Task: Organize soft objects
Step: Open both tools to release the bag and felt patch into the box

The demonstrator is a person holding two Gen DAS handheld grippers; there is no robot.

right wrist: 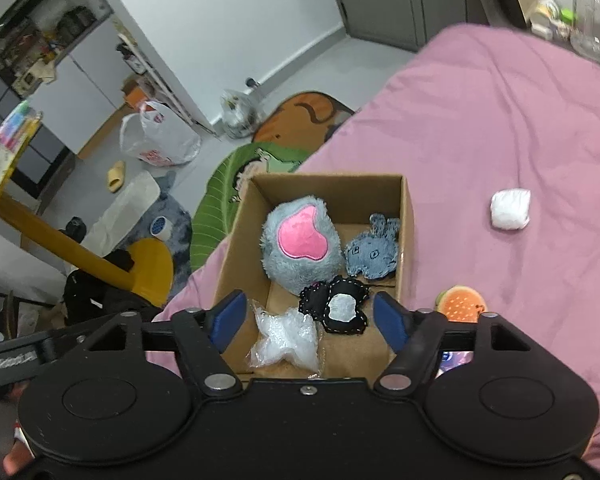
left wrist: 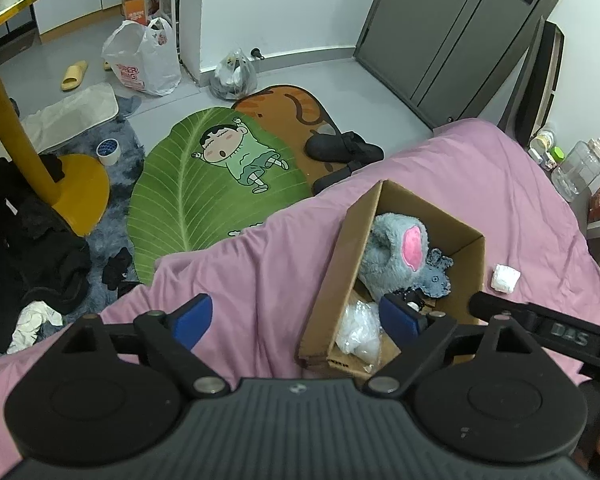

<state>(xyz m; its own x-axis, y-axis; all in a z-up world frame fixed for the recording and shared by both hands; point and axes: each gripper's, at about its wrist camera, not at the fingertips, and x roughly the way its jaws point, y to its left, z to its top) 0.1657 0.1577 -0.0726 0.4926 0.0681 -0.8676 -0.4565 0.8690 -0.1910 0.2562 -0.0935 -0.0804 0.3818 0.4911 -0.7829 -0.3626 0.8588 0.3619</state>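
box (right wrist: 406, 216): open, on bed | inside: grey-pink plush (right wrist: 298, 246), denim toy (right wrist: 374, 256), black patch (right wrist: 340, 310), plastic wrap (right wrist: 286, 338)

A bed (left wrist: 480, 184) with a pink sheet stands beside a grey wardrobe (left wrist: 460, 32). On the grey floor (left wrist: 300, 76) lie a green leaf rug (left wrist: 172, 200), an orange rug (left wrist: 292, 108) and a white plastic bag (left wrist: 144, 60). The walls (left wrist: 280, 4) are white.

A home bedroom: pink-sheeted bed (left wrist: 440, 184), cartoon rug (left wrist: 220, 176), slipper (left wrist: 74, 75)
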